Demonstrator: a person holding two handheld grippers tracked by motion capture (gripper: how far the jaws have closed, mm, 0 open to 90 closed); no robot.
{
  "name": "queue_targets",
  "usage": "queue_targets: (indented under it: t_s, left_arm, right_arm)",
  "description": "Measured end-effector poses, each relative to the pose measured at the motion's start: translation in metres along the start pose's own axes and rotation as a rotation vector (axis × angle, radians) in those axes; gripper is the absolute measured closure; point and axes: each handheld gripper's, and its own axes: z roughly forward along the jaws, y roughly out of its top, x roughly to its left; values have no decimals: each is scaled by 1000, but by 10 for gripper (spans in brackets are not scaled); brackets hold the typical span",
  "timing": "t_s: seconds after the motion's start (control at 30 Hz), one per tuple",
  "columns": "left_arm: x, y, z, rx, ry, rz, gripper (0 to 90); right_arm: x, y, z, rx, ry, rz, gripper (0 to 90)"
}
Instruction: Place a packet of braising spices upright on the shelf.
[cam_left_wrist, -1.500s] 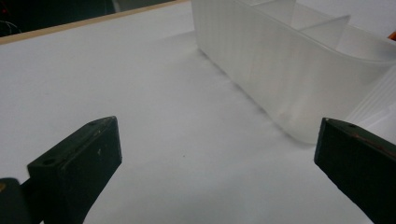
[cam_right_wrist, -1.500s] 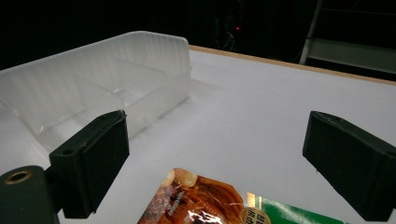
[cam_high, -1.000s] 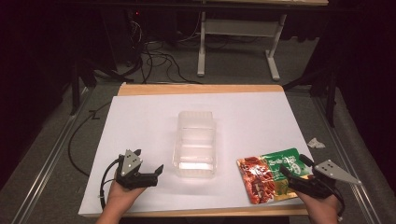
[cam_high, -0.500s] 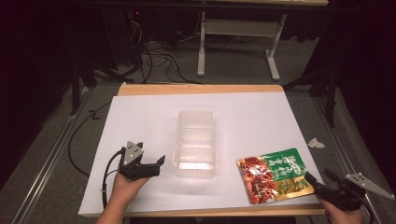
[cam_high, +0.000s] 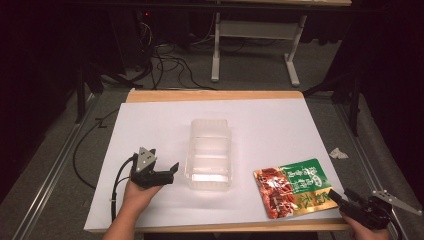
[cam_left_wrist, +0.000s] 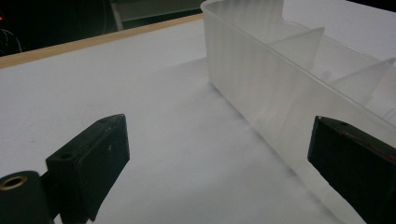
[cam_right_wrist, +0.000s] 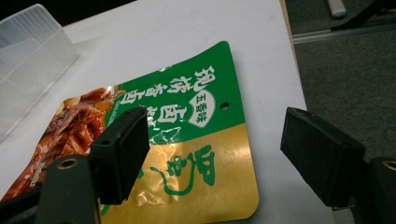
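White-covered bench (cam_high: 150, 125), dark room behind. Snack pouch (cam_high: 294, 186) flat near front right corner, beside clear divided container (cam_high: 210, 152). Likely light, limp, slippery foil: pinch at gold bottom edge. Right claw (cam_right_wrist: 215, 154) released, just short of pouch. Left claw (cam_left_wrist: 217, 163) released beside container.

Right gripper (cam_high: 345, 196) has backed off snack pouch (cam_high: 294, 186); left gripper (cam_high: 170, 174) nudged forward.

1. The place is a lab or recording workspace, dark around the edges.
2. A white sheet (cam_high: 150, 130) covers a wooden-edged table (cam_high: 215, 95).
3. Loose black cables (cam_high: 165, 60) lie on grey carpet (cam_high: 260, 70) at the far side.
4. A white table frame (cam_high: 250, 37) stands beyond them.
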Motion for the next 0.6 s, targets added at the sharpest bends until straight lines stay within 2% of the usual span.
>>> queue_targets:
  t_s: [0.13,0.3,0.6]
  left_arm:
    - [-2,0,-3,1,-1,18,59]
    - [-3,-1,-3,4,-3,26,59]
    - [-4,-2,-2,13,-12,40,63]
  right_arm:
    - [0,-2,6,39,13,8,265]
    - [0,-3,8,54,18,9,279]
    - [-2,-5,17,88,47,48,303]
